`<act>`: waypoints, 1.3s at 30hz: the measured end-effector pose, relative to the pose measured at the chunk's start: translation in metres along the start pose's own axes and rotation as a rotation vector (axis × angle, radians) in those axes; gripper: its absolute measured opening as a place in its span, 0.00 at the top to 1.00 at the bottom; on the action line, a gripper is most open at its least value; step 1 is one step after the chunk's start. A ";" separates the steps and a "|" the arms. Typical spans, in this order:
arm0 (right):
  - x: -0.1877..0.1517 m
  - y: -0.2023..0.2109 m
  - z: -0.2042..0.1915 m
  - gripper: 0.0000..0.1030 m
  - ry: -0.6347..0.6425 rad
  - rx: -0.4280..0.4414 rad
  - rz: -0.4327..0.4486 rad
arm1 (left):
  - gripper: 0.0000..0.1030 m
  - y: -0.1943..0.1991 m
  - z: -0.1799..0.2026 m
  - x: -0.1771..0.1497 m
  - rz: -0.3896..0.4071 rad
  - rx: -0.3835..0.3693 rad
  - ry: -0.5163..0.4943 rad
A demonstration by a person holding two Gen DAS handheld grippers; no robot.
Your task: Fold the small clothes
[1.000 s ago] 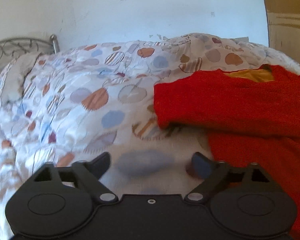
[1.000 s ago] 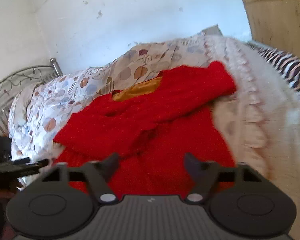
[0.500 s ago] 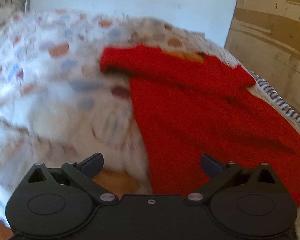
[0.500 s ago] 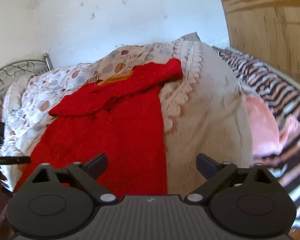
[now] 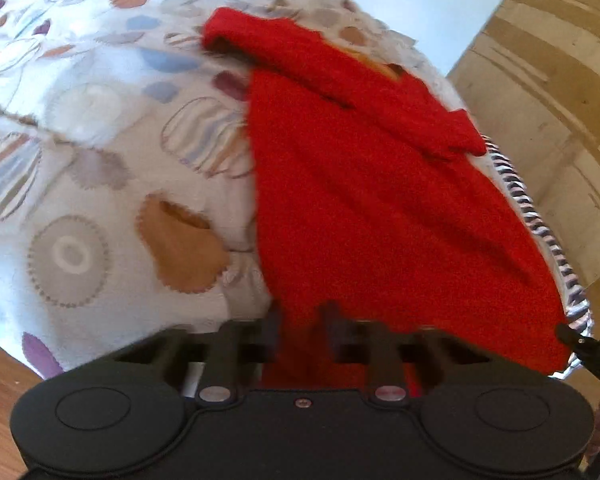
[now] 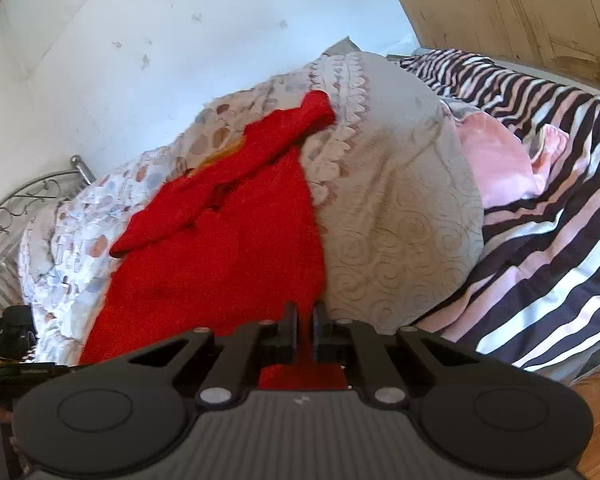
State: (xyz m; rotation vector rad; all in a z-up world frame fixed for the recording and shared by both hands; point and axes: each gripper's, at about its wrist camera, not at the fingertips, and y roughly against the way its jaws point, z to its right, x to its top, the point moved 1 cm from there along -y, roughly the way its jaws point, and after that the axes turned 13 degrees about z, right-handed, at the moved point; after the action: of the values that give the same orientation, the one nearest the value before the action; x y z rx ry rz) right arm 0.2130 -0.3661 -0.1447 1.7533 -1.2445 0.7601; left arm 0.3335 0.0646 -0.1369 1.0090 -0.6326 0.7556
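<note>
Looking left to right: the left gripper (image 5: 300, 320) sat at the near-left corner of the red sweater (image 5: 372, 200), its jaws drawn in to a narrow gap with the hem's red cloth between them. That view was blurred, so full clamping could not be confirmed, but it read as a pinch on the hem. The right gripper (image 6: 305, 326) sat at the near-right corner of the same hem, jaws nearly closed on a thin strip of red cloth, and that grip was plain to see.

The sweater lay flat on the bed, on the patterned duvet (image 5: 100, 160), with its right edge against the grey pillow (image 6: 400, 220). Its long axis ran straight away from both sets of jaws: hem nearest, collar farthest. The sleeves were folded across the chest at the far end. The striped blanket (image 6: 540, 200) and the pink cloth (image 6: 496, 160) were off to the right, clear of the sweater.

Both grippers were about equally near, one per hem corner. My read: the next move was a hem-to-collar fold, carrying both corners forward along that axis together. Uneven travel would skew the fold line.
</note>
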 end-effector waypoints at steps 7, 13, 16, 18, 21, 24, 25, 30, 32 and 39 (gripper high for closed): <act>0.023 0.039 -0.030 0.94 0.010 0.103 0.028 | 0.95 0.058 0.024 0.032 0.140 0.058 -0.099; 0.016 0.046 -0.063 0.94 0.110 0.157 -0.001 | 0.95 0.097 0.018 0.061 0.221 0.103 -0.138; 0.001 0.033 -0.059 0.94 0.142 0.124 -0.037 | 0.95 0.080 0.011 0.050 0.161 0.130 -0.137; -0.011 0.026 -0.054 0.94 0.175 0.100 -0.061 | 0.95 0.067 0.005 0.036 0.109 0.144 -0.122; -0.024 0.026 -0.049 0.91 0.219 0.087 -0.064 | 0.94 0.051 -0.001 0.020 0.069 0.165 -0.111; -0.032 0.029 -0.048 0.71 0.324 0.042 -0.066 | 0.88 0.048 -0.007 0.013 0.054 0.178 -0.082; -0.035 0.030 -0.050 0.57 0.383 0.021 -0.068 | 0.81 0.047 -0.008 0.012 0.044 0.183 -0.083; -0.055 0.039 -0.052 0.22 0.633 -0.024 -0.073 | 0.31 0.054 -0.002 0.012 0.061 0.210 -0.120; -0.070 0.040 -0.054 0.15 0.769 -0.030 -0.075 | 0.22 0.057 0.000 0.012 0.077 0.223 -0.139; -0.111 0.028 -0.053 0.14 1.225 -0.087 0.026 | 0.10 0.065 0.002 0.011 0.094 0.236 -0.154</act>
State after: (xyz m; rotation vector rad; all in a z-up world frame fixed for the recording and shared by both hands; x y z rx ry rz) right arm 0.1497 -0.2750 -0.2051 0.8491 -0.4232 1.4397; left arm 0.2880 0.0870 -0.0952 1.2695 -0.7394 0.8549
